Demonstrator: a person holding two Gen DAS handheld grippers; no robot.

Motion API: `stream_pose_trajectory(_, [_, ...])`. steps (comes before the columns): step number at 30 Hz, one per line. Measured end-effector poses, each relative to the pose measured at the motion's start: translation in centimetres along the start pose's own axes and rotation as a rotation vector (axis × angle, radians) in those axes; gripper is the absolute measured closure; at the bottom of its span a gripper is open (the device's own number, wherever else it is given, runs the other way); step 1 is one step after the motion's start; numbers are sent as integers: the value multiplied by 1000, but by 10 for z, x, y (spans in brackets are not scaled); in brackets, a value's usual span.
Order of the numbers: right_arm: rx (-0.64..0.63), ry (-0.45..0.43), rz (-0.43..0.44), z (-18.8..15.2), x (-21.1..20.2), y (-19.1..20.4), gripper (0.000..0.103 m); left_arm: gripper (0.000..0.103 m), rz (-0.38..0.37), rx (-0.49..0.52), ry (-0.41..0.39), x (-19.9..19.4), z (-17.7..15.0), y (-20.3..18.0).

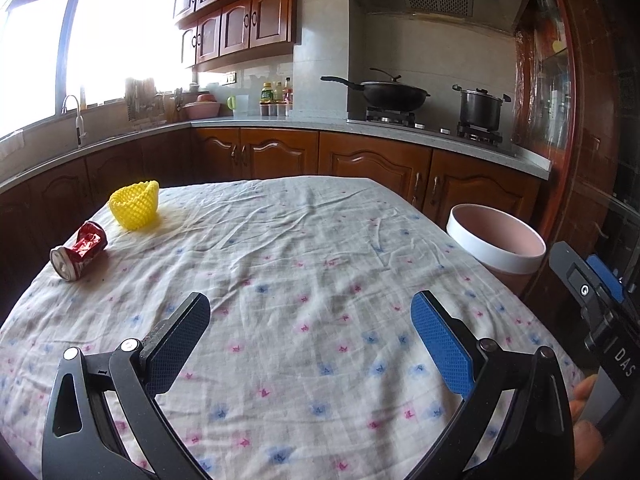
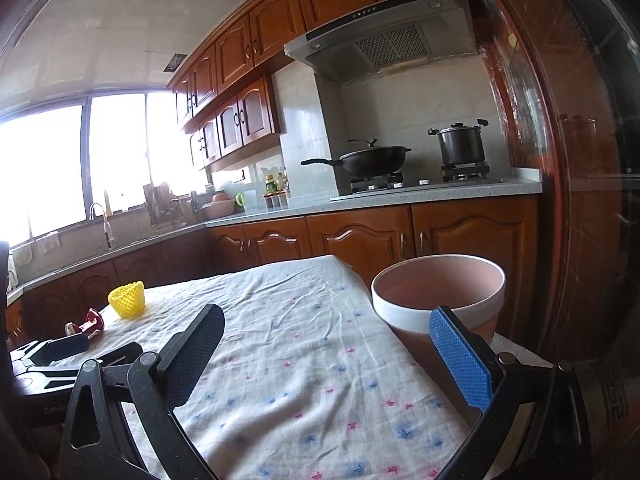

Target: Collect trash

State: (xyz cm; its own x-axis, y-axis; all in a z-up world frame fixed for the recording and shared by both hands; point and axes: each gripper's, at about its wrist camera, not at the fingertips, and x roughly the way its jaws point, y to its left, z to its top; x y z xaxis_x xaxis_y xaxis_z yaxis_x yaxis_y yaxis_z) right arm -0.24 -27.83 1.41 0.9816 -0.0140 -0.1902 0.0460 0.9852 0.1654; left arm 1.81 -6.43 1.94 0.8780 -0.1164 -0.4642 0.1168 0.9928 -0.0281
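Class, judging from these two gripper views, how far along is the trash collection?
Nothing looks done: the crushed red can and yellow foam net still lie on the tablecloth. Nothing is in hand; left gripper and right gripper are open. Both items remain for the bin.

The crushed can [image 1: 79, 251] is shiny red metal. The yellow foam net [image 1: 136, 207] looks soft and meshed. My tablecloth [image 1: 304, 264] is thin, wrinkled cotton. The bin [image 2: 438, 298] seems smooth matt plastic. My finger pads [image 1: 438, 338] are rough.
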Motion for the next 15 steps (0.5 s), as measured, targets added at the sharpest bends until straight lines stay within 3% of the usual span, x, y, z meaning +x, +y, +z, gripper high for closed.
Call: stream_pose_trajectory(15, [-14, 33, 15, -6, 1, 7, 0, 0, 0, -4, -4, 0, 1, 4])
